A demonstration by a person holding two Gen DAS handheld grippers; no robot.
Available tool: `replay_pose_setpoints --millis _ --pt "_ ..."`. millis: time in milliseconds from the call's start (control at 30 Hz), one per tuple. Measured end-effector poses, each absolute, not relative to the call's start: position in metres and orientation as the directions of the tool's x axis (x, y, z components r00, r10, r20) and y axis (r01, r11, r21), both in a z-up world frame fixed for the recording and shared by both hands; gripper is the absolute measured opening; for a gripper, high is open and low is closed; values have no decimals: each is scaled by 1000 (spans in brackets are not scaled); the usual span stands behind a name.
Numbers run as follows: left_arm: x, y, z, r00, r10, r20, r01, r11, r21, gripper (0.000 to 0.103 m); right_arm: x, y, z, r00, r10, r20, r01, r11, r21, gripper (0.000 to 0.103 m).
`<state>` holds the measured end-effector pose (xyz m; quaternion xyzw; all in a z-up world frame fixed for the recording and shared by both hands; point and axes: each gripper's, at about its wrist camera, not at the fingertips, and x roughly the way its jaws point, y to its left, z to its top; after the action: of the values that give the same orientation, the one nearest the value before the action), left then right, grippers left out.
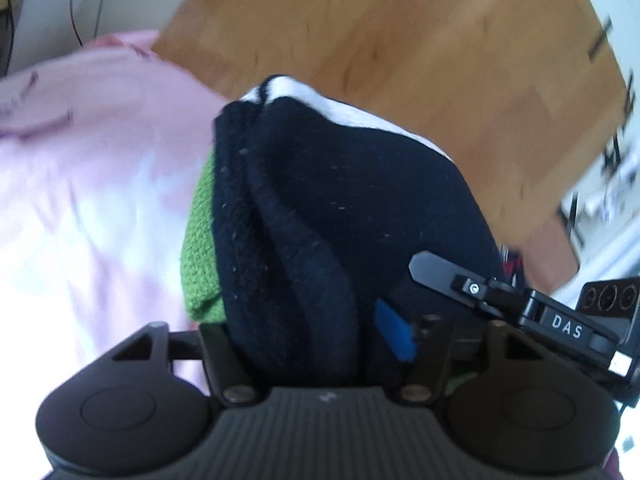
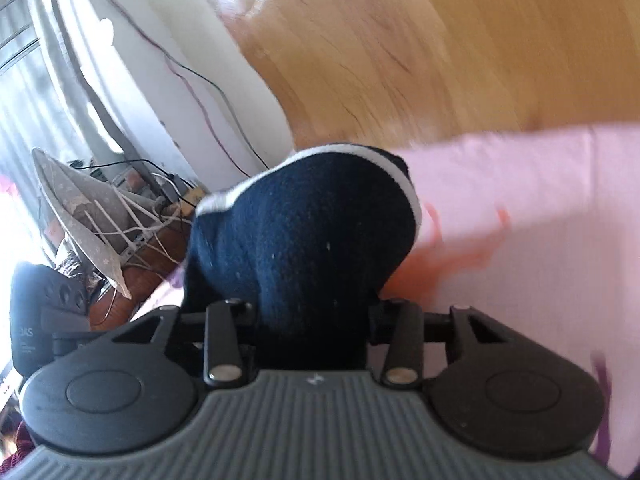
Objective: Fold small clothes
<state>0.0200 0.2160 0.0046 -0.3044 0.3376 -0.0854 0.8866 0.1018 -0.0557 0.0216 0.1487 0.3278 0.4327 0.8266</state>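
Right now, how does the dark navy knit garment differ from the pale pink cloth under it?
The dark navy knit garment is bunched up and gripped by both the left gripper and the right gripper; the pale pink cloth lies spread on the wooden table, ungripped. The navy one has white trim; the pink one carries faint printed marks. Both are soft fabric.

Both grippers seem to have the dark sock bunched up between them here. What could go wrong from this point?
1. The navy knit sock with white trim is wadded deep in the left gripper and right gripper, so any fold may come out crooked.
2. A green knit piece is bunched against it and could get dragged along.
3. The pink garment lies right behind on the wooden table; lowering blindly could snag it.
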Motion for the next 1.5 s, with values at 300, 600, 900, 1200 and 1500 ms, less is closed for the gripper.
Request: replay_pose_setpoints --millis 300,600,900,1200,1500 --pt "90 308 73 863 -38 -504 -242 845 -477 58 209 66 70 312 926 -213 -797 376 472 45" --pt "164 318 -12 739 127 -662 -445 829 -338 61 291 138 -36 374 785 -493 -636 604 480 60" --pt "102 252 12 725 330 -605 -540 817 -201 60 229 61 -10 508 736 -447 -604 674 424 70" --pt "25 193 7 648 397 -650 -597 795 -110 64 117 3 -6 532 659 -532 -607 735 302 70" --pt "-14 151 2 600 472 -646 -626 780 -12 66 50 -39 -15 568 635 -523 -615 750 243 73"
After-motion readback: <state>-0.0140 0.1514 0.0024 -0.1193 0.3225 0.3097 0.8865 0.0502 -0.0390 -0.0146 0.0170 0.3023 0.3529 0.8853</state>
